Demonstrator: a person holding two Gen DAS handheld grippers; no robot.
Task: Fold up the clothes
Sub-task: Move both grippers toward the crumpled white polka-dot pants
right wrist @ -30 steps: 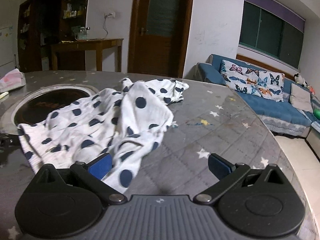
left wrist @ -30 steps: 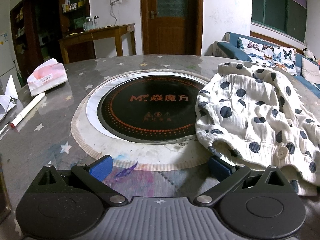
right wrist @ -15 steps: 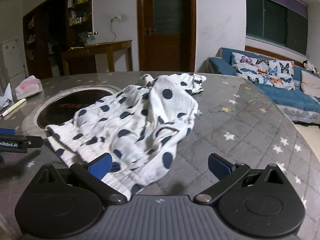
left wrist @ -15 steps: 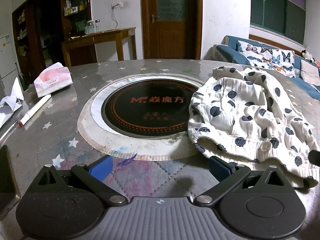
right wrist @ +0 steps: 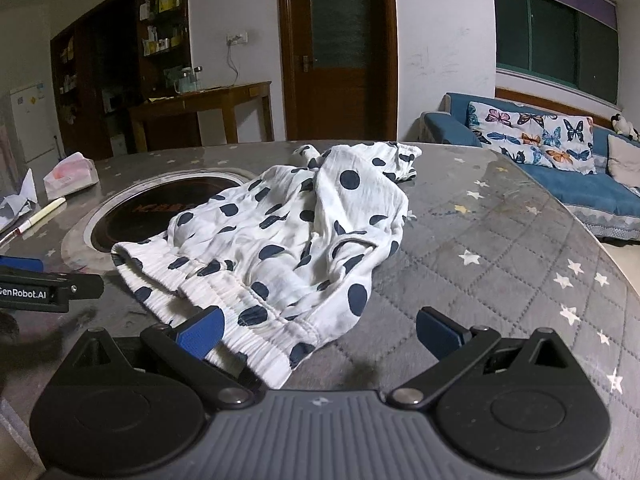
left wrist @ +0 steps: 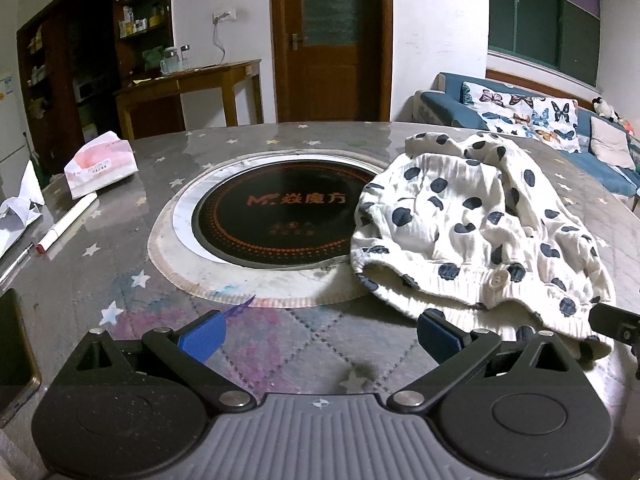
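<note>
A crumpled white garment with dark blue dots (left wrist: 480,224) lies on the round grey table, partly over the cooktop's right rim. Its elastic waistband with a white button (left wrist: 498,280) faces me. My left gripper (left wrist: 320,334) is open, low over the table, its right finger just short of the waistband. In the right wrist view the same garment (right wrist: 288,240) spreads ahead and to the left. My right gripper (right wrist: 318,332) is open with its left finger at the waistband edge. The left gripper's side (right wrist: 48,286) shows at the far left.
A black round cooktop (left wrist: 280,216) is set in the table's middle. A tissue pack (left wrist: 100,162), a white pen (left wrist: 66,222) and crumpled paper (left wrist: 18,204) lie at the left. A dark flat object (left wrist: 14,344) sits at the near left edge. A blue sofa (right wrist: 560,172) stands at the right.
Both grippers have drawn back and risen a little, so the garment sits farther ahead in both views. Both stay open. The garment has not moved.
</note>
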